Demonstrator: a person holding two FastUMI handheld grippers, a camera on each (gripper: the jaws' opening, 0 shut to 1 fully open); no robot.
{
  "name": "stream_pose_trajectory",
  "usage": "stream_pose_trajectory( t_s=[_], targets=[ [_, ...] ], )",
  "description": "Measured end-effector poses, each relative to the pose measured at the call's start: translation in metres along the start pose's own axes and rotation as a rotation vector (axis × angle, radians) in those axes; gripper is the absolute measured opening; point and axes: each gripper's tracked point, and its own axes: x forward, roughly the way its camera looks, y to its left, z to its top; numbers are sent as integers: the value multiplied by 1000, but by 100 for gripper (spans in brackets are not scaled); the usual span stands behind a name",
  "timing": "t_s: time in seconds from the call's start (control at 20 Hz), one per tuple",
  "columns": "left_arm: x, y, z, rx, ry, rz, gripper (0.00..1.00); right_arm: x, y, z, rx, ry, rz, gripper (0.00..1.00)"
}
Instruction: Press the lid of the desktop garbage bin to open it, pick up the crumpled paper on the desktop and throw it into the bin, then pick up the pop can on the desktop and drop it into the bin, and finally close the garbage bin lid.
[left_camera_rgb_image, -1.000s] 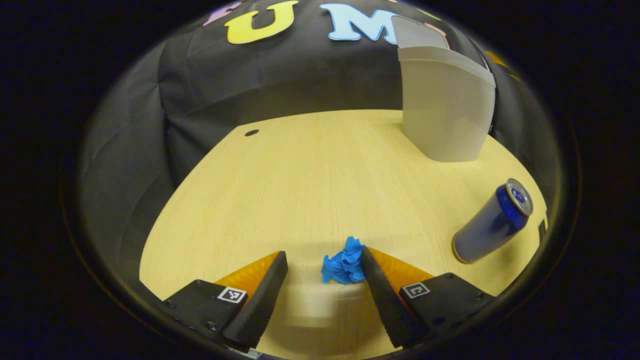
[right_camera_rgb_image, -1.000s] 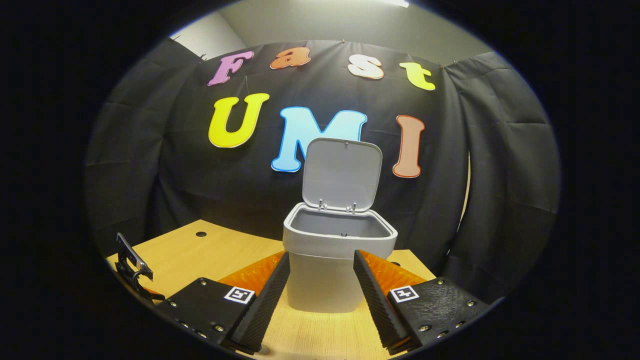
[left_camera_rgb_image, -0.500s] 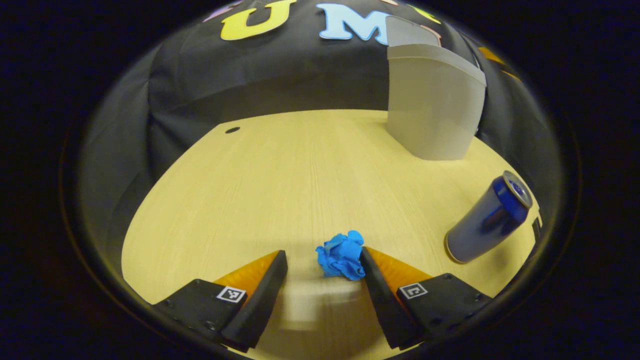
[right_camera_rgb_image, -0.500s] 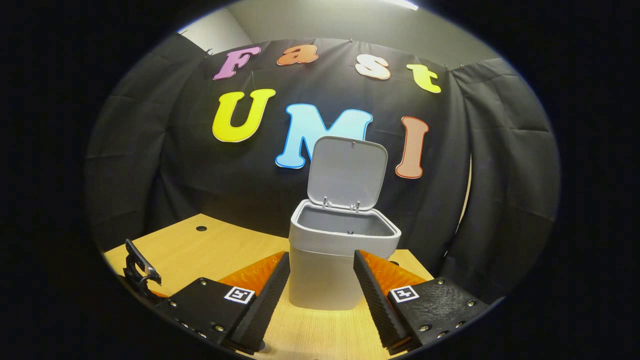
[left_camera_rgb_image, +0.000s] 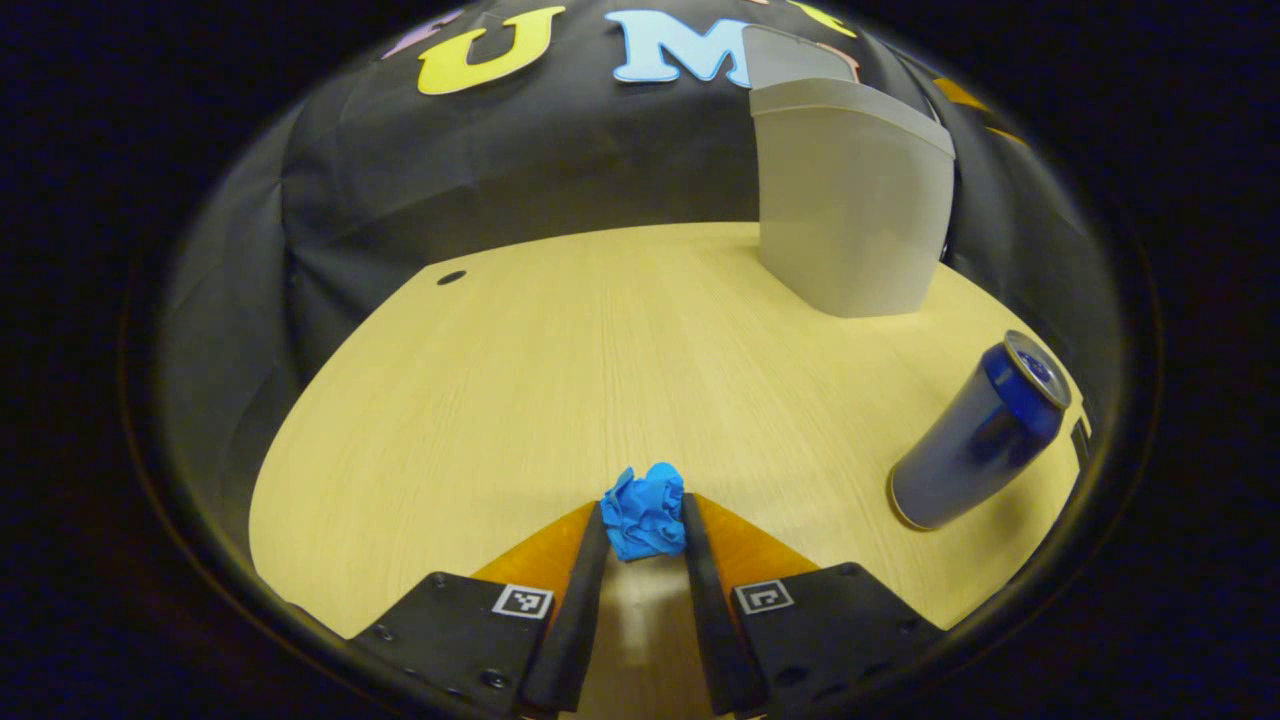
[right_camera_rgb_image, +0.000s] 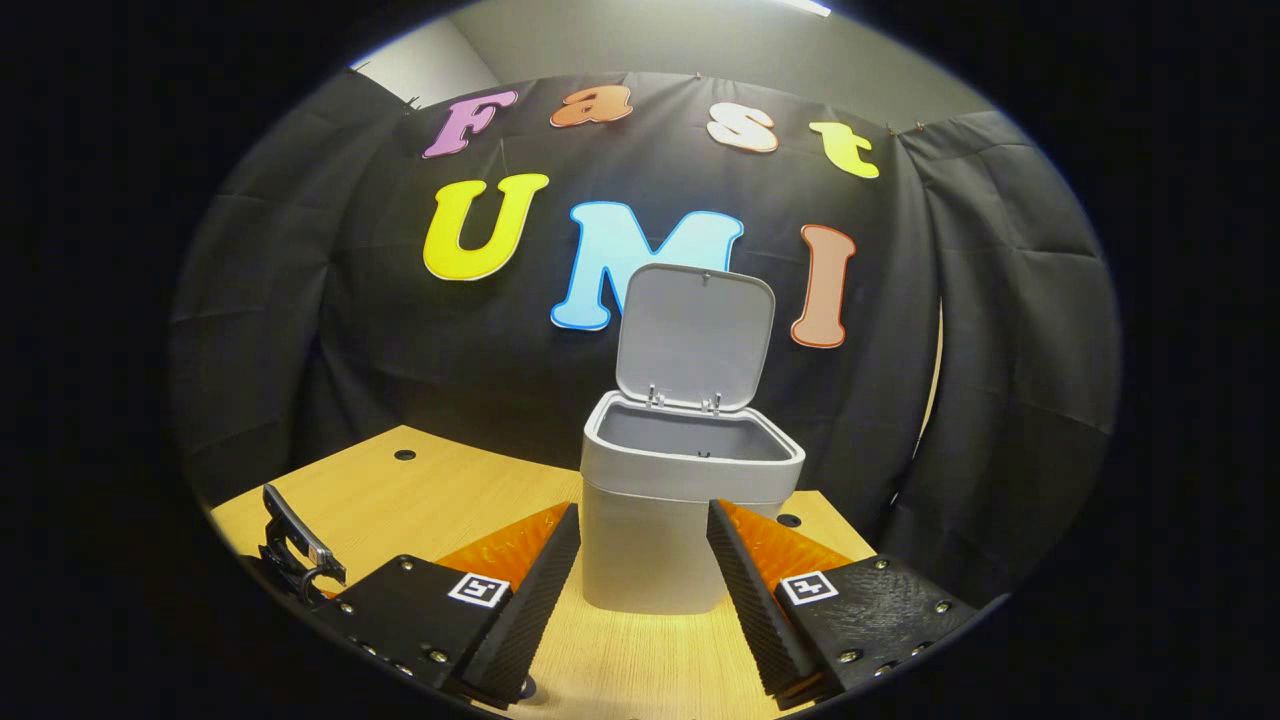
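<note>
Pale wooden desktop (left_camera_rgb_image: 560, 340) before black cloth. Grey plastic garbage bin (right_camera_rgb_image: 660, 530) stands at twelve o'clock with its hinged lid (right_camera_rgb_image: 695, 335) raised: opening done. Left gripper (left_camera_rgb_image: 643, 525) is clenched on the crumpled blue paper ball (left_camera_rgb_image: 643, 515), low at the desk; throwing it remains. Blue pop can (left_camera_rgb_image: 975, 435), at three o'clock, waits upright. Right gripper (right_camera_rgb_image: 640, 545) hangs released, fingers spread.

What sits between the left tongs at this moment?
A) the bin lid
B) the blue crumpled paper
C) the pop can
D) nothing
B: in the left gripper view both fingers of the left tongs press on the blue crumpled paper, while the pop can stands apart.
</note>
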Motion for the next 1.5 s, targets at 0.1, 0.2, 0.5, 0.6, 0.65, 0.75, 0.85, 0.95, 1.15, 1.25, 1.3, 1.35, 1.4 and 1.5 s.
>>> stream_pose_trajectory(
  t_s=[0.1,0.2,0.5,0.6,0.65,0.75,0.85,0.95,1.15,1.25,1.3,1.35,1.4,1.5],
  targets=[
    [0,-1,2,7,-3,5,39,1,-2,-2,7,4,-1,83],
    [0,-3,2,14,-11,2,34,0,-6,-3,13,3,-5,83],
    [-2,-2,7,10,-19,15,19,-1,-20,-3,30,-11,-12,83],
    [-6,-1,12,11,-23,29,20,-1,-27,-5,35,-16,-14,83],
    [-10,-1,17,13,-32,37,22,-2,-31,-4,39,-19,-15,83],
    [-20,-2,32,10,-58,44,19,-2,-38,-8,46,-20,-14,83],
    [-28,-6,53,-17,-102,36,17,-1,-47,-13,60,-19,-14,83],
    [-36,-9,80,-42,-147,43,19,-3,-54,-18,77,-14,-10,83],
    [-59,-26,145,-90,-261,33,22,-3,-72,-25,76,-20,-15,83],
    [-69,-38,176,-80,-318,26,19,-3,-79,-32,81,-16,-13,83],
    [-74,-44,192,-69,-347,22,19,-3,-81,-36,85,-12,-11,83],
    [-76,-51,205,-64,-373,14,21,-2,-85,-38,92,-9,-12,83],
    [-82,-62,221,-69,-400,-3,21,-3,-88,-40,97,-7,-12,83],
    [-88,-81,250,-83,-453,-36,17,-5,-94,-43,100,-9,-19,83]
  ],
)
